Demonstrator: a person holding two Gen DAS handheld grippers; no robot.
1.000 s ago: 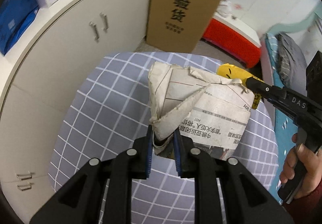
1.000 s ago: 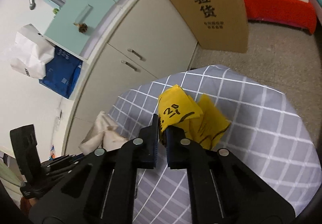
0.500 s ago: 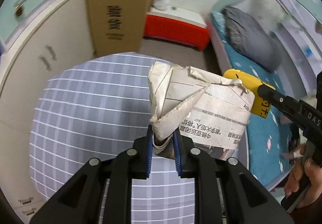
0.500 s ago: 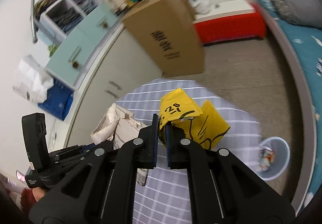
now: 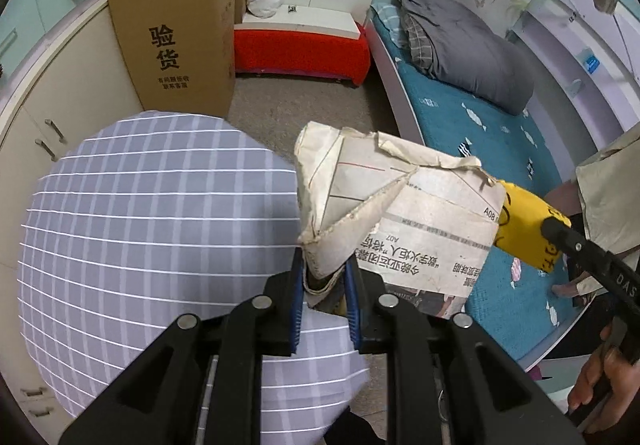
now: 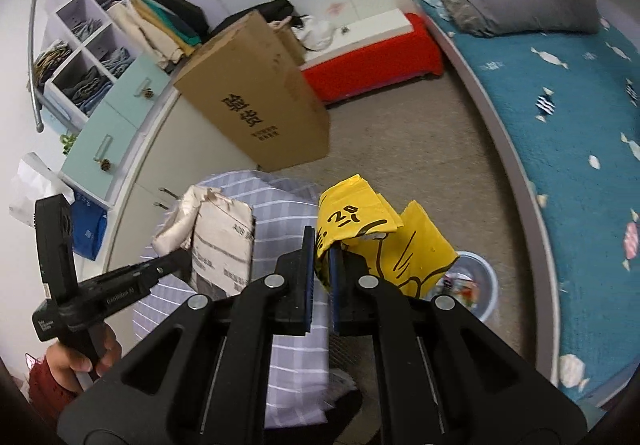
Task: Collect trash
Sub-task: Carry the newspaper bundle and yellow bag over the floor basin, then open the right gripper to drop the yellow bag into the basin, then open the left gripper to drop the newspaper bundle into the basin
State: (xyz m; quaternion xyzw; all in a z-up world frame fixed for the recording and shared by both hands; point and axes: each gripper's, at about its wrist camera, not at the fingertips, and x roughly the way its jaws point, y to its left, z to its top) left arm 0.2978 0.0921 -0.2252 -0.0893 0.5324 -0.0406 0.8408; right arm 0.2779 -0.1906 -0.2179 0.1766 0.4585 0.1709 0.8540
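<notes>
My left gripper [image 5: 322, 277] is shut on a crumpled newspaper wad [image 5: 404, 213] and holds it in the air past the right edge of the checked table [image 5: 152, 213]. The wad also shows in the right wrist view [image 6: 220, 241]. My right gripper [image 6: 320, 249] is shut on a crumpled yellow paper [image 6: 384, 241] with black drawing, held above the floor. The yellow paper shows at the right in the left wrist view [image 5: 528, 229]. A light blue trash bin [image 6: 476, 285] with some litter stands on the floor just beyond the yellow paper.
A tall cardboard box [image 6: 256, 113] leans on the cabinets [image 6: 132, 113] behind the table. A red bench [image 5: 300, 49] stands at the back. A bed with a teal sheet [image 6: 568, 125] and a grey duvet runs along the right. Carpet floor lies between.
Both grippers have swung right, away from the table and cabinets toward the bed side, each still holding its paper. The trash bin has come into the right wrist view.
</notes>
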